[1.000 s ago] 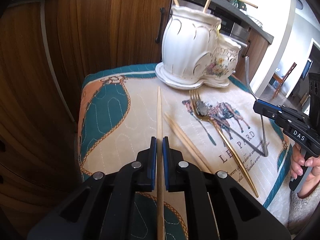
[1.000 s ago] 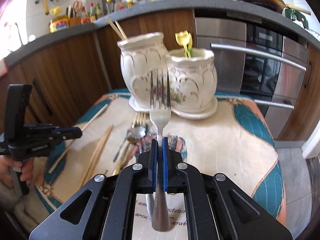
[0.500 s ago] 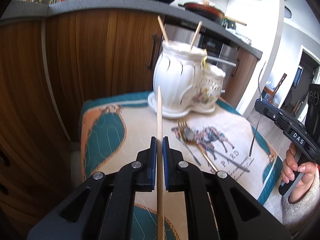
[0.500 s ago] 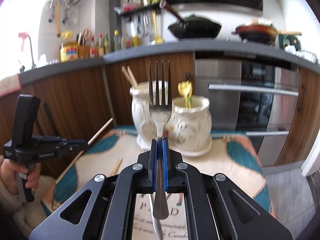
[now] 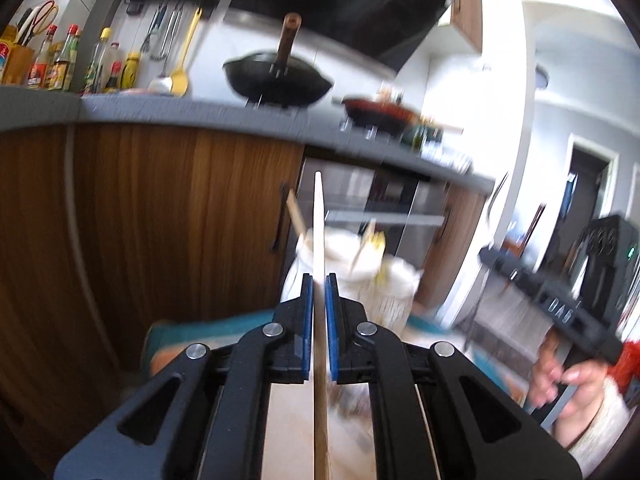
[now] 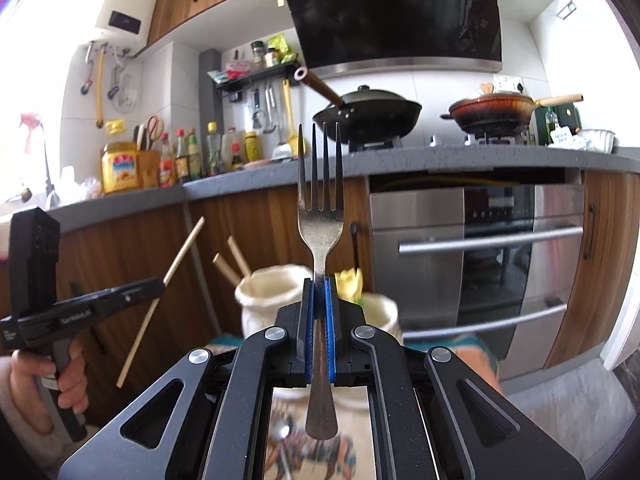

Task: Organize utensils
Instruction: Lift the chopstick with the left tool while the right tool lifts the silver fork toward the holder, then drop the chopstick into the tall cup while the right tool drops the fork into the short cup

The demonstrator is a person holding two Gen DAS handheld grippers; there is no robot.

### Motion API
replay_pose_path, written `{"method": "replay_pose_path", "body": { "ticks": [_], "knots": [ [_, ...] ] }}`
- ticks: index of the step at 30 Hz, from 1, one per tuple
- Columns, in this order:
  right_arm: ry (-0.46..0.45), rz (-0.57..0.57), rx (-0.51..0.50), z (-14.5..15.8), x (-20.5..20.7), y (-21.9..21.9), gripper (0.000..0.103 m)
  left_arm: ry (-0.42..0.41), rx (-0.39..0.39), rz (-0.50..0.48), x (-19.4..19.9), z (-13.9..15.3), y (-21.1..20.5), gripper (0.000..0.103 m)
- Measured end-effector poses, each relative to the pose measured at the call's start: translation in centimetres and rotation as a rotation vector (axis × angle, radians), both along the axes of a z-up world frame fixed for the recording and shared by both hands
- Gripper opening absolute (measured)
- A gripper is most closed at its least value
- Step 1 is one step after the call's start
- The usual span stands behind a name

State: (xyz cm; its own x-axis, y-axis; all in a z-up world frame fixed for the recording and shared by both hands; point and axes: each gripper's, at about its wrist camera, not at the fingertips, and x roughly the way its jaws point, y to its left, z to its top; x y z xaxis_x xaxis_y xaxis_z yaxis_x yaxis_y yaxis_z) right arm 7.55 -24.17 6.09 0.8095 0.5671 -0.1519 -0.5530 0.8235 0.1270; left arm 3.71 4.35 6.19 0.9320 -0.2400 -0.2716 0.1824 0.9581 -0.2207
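The left gripper (image 5: 319,280) is clamped on a wooden chopstick (image 5: 318,220), which runs straight out toward 12 o'clock so its tip can probably be lowered into the taller white jar (image 6: 269,288). The right gripper (image 6: 320,284) is closed tight on a steel fork (image 6: 321,216) at the neck, tines at 12 o'clock (handle trailing toward 6). Both utensils are held clear above the patterned cloth (image 6: 320,452), likely to pass over the jar rims. Two chopsticks (image 6: 232,264) already stand in the taller jar; the shorter jar (image 6: 380,308) sits at its 3 o'clock, touching it.
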Motion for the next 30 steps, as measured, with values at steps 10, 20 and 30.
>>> {"method": "replay_pose_path", "body": {
  "ticks": [10, 20, 30],
  "knots": [
    [-0.042, -0.037, 0.088, 3.1, 5.3, 1.1, 0.006, -0.224, -0.162, -0.055, 7.0, 4.0, 0.0, 0.006],
    [-0.006, -0.032, 0.120, 1.4, 8.8, 1.7, 0.006, -0.265, -0.080, -0.029, 11.1, 3.4, -1.3, 0.006],
    [0.037, -0.022, 0.086, -0.5, 9.6, 2.3, 0.006, -0.256, -0.046, -0.034, 11.7, 2.3, -2.4, 0.006]
  ]
}}
